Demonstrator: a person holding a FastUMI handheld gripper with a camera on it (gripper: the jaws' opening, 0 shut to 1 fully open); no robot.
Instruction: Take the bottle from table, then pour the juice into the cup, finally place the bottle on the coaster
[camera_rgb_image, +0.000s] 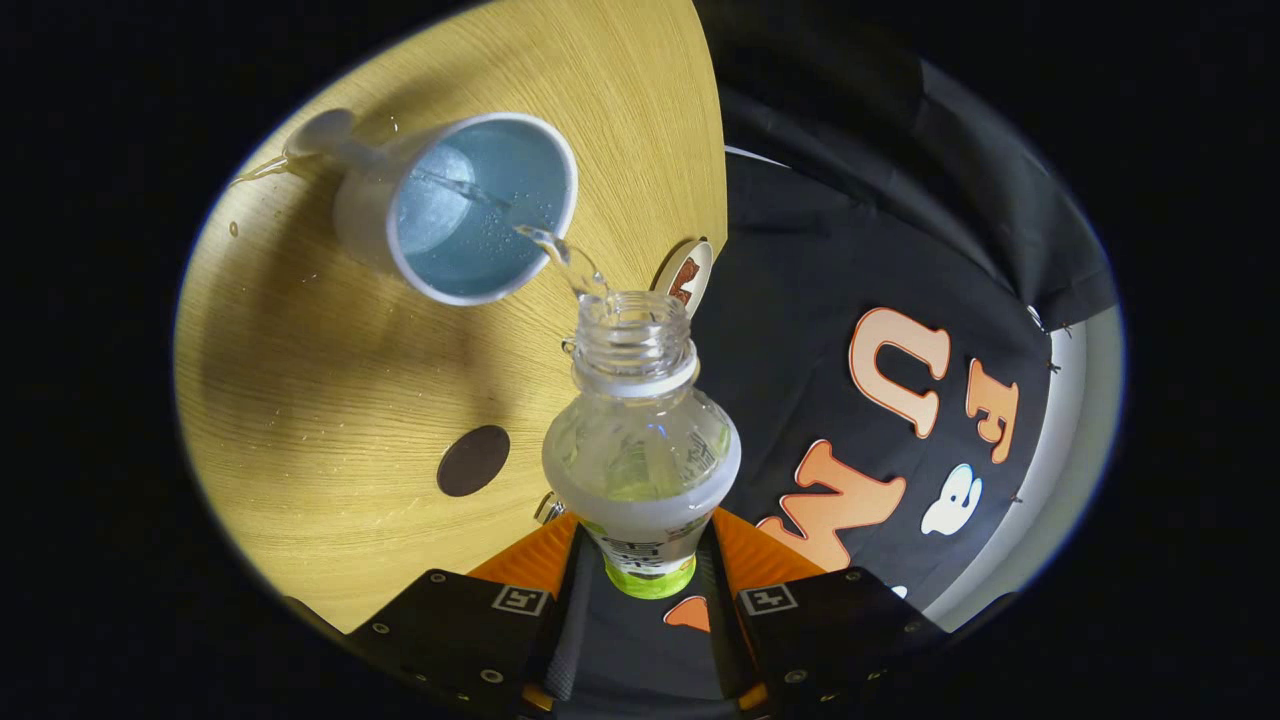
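Clear plastic bottle (640, 440), cap off, green-labelled, pinched at its lower body between both gripper (640, 585) fingers; tilted, open mouth pointing ahead toward white cup with pale blue inside (470, 205). Thin clear stream leaving mouth, arcing into cup just ahead and left of bottle neck. Pour step in hand; bottle looks close to empty, so probably near its end.

Risks, judged from here:
- Stream crossing right at cup's near rim; slight extra tilt or drift of gripper likely puts liquid on wooden desk (330, 400). Droplets and a wet streak already on desk beyond cup.
- Wet bottle plus low grip point: possible slip or twist between fingers when righting.
- Bottle mouth close to rim; forward nudge could knock cup.
- Placement: two candidates. Dark round disc (473, 460) on desk left of bottle, and round white-rimmed piece with brown print (690, 275) at desk edge just beyond bottle mouth. Cannot tell which is the coaster.

Count: one bottle, one cup, two round discs, one gripper.
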